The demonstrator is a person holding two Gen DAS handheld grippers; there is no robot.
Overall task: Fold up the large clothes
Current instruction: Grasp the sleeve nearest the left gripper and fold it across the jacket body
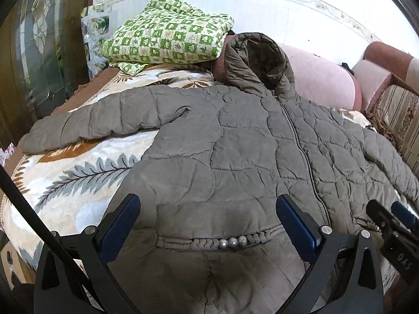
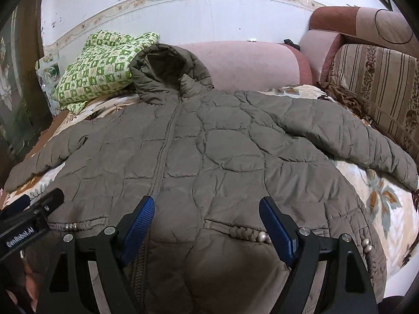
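The left gripper pointed forward and down over the lower front of the jacket, its blue-padded jaws spread wide with nothing pinched between them; the pads hung above the braided pocket trim with its three silver beads. Just beside it, the right gripper was angled downward the same way over the hem, its jaws likewise wide apart and empty, one finger over the zip and the other over the right pocket. The grey-brown quilted jacket lay flat, front up and zipped shut, on a floral blanket that covered the seat. Its long axis ran from the hem at the grippers away to the hood, which leaned up against the pink backrest. Both sleeves were spread outward, the left one reaching toward the blanket's edge and the right one toward a striped cushion. A folded green-checked cloth sat to the left of the hood, touching it.
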